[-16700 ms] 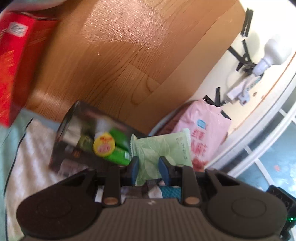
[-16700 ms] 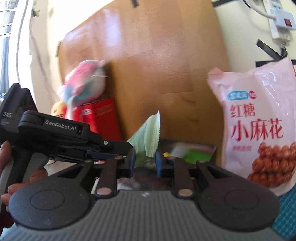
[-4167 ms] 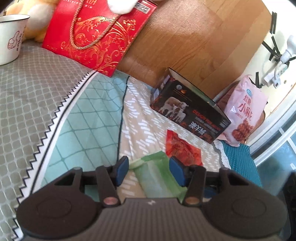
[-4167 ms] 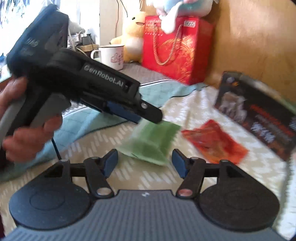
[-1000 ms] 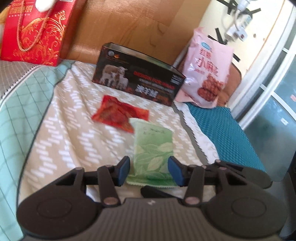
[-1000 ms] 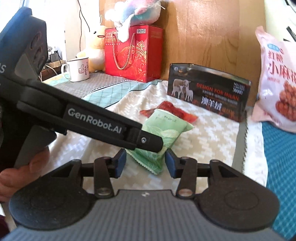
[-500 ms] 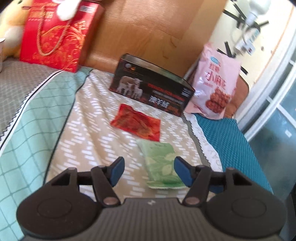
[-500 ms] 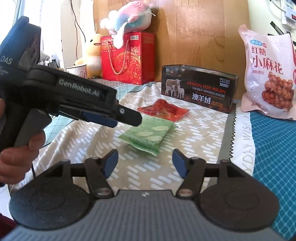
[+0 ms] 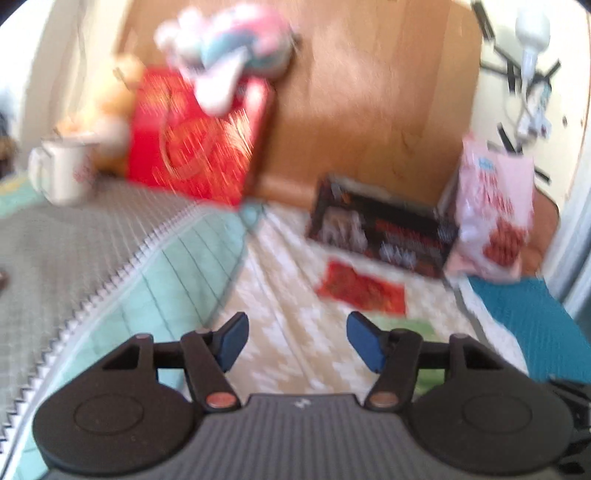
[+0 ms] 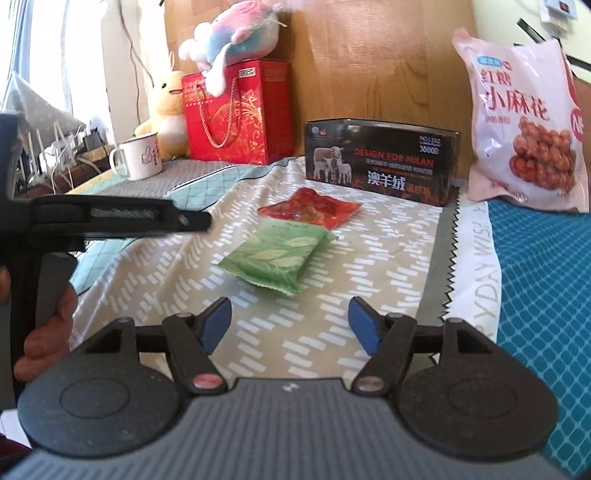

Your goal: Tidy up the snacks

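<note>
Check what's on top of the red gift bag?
A pink-and-blue plush toy lies on the red gift bag, draping over its front edge. The bag's inside is hidden.

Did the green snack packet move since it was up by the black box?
Yes. The green packet came away from the black box and lies on the cloth, nearer than the red packet.

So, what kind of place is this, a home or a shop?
Probably a home bedroom: patterned quilted bedding, pastel plush toy on a red gift bag, white enamel mug.
</note>
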{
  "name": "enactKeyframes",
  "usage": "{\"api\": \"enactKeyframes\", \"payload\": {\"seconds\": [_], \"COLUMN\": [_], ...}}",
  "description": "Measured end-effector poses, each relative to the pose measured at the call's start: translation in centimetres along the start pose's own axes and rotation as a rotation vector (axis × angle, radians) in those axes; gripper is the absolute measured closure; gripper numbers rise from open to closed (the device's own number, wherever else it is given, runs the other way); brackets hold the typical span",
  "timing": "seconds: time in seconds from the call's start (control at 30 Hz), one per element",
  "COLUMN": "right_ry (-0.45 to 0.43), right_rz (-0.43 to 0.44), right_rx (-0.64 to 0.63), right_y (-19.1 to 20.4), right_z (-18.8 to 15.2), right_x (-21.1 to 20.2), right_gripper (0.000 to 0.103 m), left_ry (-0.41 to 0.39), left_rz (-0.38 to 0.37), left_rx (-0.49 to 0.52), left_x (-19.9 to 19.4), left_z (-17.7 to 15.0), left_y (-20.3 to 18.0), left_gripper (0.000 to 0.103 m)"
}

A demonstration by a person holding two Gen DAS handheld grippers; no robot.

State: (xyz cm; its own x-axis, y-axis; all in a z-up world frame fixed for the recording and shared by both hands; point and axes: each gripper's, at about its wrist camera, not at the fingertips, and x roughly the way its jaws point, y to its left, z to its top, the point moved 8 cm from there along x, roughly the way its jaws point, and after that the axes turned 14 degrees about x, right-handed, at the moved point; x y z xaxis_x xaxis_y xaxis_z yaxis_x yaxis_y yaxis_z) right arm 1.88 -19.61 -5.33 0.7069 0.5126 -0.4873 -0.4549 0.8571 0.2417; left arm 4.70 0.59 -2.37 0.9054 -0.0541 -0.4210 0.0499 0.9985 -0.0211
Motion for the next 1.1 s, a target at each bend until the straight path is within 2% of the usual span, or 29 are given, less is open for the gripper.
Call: {"api": "enactKeyframes", "payload": {"seconds": [0.1, 0.2, 0.27, 0.33, 0.4, 0.5, 0.57, 0.7, 0.77, 0.9, 1.1], "right_ry": [-0.002, -0.003, -0.003, -0.002, -0.002, -0.002, -0.002, -0.002, -0.002, -0.002, -0.005], "right_rz": [0.004, 0.007, 0.01, 0.012, 0.012, 0.012, 0.012, 0.014, 0.015, 0.015, 0.016], "right_rx": [0.001, 0.001, 0.004, 0.004, 0.003, 0.0, 0.0, 0.003, 0.006, 0.002, 0.009], "right_y": [0.0, 0.0, 0.0, 0.0, 0.0, -0.1, 0.0, 0.0, 0.0, -0.1, -0.2], "right_z": [0.0, -0.1, -0.1, 0.0, 0.0, 0.0, 0.0, 0.0, 0.0, 0.0, 0.0], "right_x": [0.0, -0.1, -0.1, -0.1, -0.1, -0.2, -0.2, -0.1, -0.1, -0.1, -0.2], "right_gripper": [0.03, 0.03, 0.03, 0.029, 0.029, 0.029, 0.028, 0.027, 0.027, 0.027, 0.02], "left_ry": [-0.074, -0.162, -0.216, -0.269, -0.333, -0.415, -0.41, -0.331, -0.34, -0.386, -0.335], "left_rz": [0.08, 0.155, 0.196, 0.236, 0.261, 0.286, 0.29, 0.278, 0.278, 0.294, 0.295], "left_rx": [0.038, 0.074, 0.087, 0.103, 0.136, 0.199, 0.215, 0.171, 0.159, 0.211, 0.211], "left_x": [-1.3, -3.1, -4.3, -5.4, -6.5, -8.0, -7.8, -6.3, -6.5, -7.5, -6.6], "left_z": [0.4, 0.9, 1.1, 1.3, 1.6, 2.0, 2.1, 2.1, 1.8, 1.8, 1.8], "left_y": [-0.1, -0.4, -0.5, -0.8, -1.5, -2.7, -3.0, -2.0, -1.8, -3.0, -2.8], "left_gripper": [0.044, 0.039, 0.032, 0.007, 0.0, 0.0, 0.0, 0.0, 0.0, 0.0, 0.0]}}
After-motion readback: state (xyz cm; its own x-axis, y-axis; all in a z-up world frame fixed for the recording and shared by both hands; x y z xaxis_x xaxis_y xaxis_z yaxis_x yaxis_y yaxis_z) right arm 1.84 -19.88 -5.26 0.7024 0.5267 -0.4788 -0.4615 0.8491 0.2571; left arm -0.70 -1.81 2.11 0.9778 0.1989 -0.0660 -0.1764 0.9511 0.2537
